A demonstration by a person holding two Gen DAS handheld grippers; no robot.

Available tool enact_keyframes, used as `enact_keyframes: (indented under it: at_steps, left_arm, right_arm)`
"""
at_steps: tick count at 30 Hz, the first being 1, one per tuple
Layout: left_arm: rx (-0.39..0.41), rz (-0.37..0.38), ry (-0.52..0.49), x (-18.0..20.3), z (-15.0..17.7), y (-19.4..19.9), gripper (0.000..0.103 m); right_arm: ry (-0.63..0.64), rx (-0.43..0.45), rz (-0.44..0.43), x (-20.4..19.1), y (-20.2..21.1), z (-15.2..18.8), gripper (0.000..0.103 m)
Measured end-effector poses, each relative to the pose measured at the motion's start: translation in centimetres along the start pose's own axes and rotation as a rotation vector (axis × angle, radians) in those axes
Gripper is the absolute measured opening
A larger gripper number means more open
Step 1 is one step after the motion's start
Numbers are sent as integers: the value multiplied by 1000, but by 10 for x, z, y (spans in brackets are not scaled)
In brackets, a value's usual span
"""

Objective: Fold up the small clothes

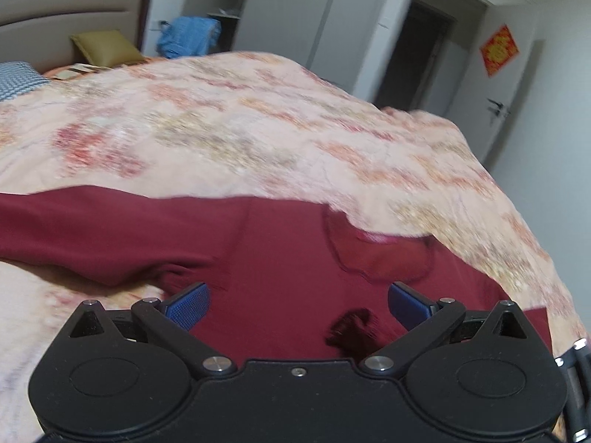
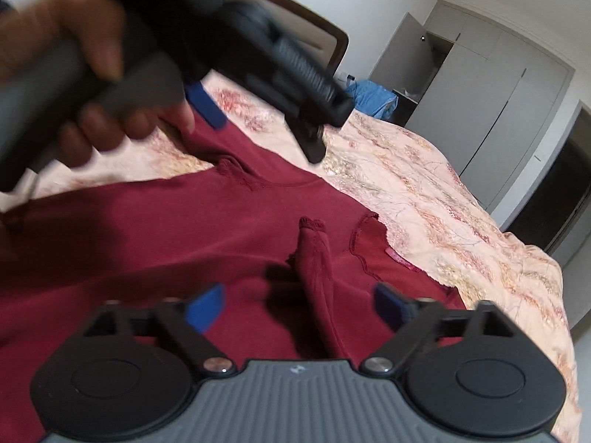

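A dark red long-sleeved top [image 1: 280,251] lies spread on the bed, neckline [image 1: 380,254] to the right and one sleeve [image 1: 92,229] stretched left. My left gripper [image 1: 299,304] is open and empty just above the top's body. In the right wrist view the same top [image 2: 184,229] fills the middle, with a sleeve [image 2: 317,277] folded over the body. My right gripper [image 2: 299,304] is open and empty above that sleeve. The left gripper [image 2: 258,125], held in a hand [image 2: 92,85], hovers over the top's far edge.
The top rests on a pink floral bedspread [image 1: 258,122]. A headboard [image 1: 66,18], an olive pillow [image 1: 103,48] and a blue bundle [image 1: 188,37] lie at the far end. Wardrobes [image 2: 491,85] and a doorway [image 1: 417,51] stand beyond the bed's right edge.
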State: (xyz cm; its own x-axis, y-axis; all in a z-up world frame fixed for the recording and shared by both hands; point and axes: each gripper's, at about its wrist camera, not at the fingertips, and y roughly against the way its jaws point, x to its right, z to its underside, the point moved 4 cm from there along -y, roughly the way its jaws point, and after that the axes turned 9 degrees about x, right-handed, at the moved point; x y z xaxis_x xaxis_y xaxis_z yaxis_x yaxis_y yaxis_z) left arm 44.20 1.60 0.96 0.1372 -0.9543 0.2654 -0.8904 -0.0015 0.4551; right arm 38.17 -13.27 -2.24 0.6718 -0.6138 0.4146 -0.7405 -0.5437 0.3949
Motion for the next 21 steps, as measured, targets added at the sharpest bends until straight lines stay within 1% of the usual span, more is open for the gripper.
enact_keyframes:
  at_steps: [1,5,7,9,10,12,13,14,15,16,17,18,19,21]
  left_arm:
    - [-16,8,1,3,3,-5,102]
    - [-91,43,66,13,13,-23,102]
    - [-128,73,113,16,16,-30,102]
    - [-161,89,152,18,17,-36,102]
    - [-176,90,168,19,18,-40,101]
    - [-196,93,205,20,18,-45,94]
    - [-203,105,224,21,19,-48,92]
    - [-209,117,241,22,19,-50,85]
    - [-214,123,249,23,18,-52,75]
    - [-219,126,244,25,18,-54,68]
    - [-217,129,230,28,17,-56,50]
    - [-216,134,210,31,17,-57,33]
    - [-213,140,192,34,16,-58,29]
    - [-187,164,145,39,13,-56,7]
  right_arm:
    - [-20,-5,6,6,8,3,102]
    - [-134,-42,60,40,39,19,103]
    - [-219,-62,100,64,54,31,103]
    - [-299,-79,157,88,68,45,103]
    - [-344,-89,192,100,74,53,103]
    - [-454,-103,253,122,85,69,103]
    - [-520,-104,275,132,90,78,103]
    - [-590,-102,292,141,95,87,103]
    - [-656,-99,304,148,100,96,103]
    - [-713,-99,308,155,103,105,103]
    - [-754,-101,312,159,105,111,103]
    - [-779,-104,316,162,105,117,103]
    - [-793,-105,322,164,106,121,103]
    - [-806,-104,330,169,106,126,103]
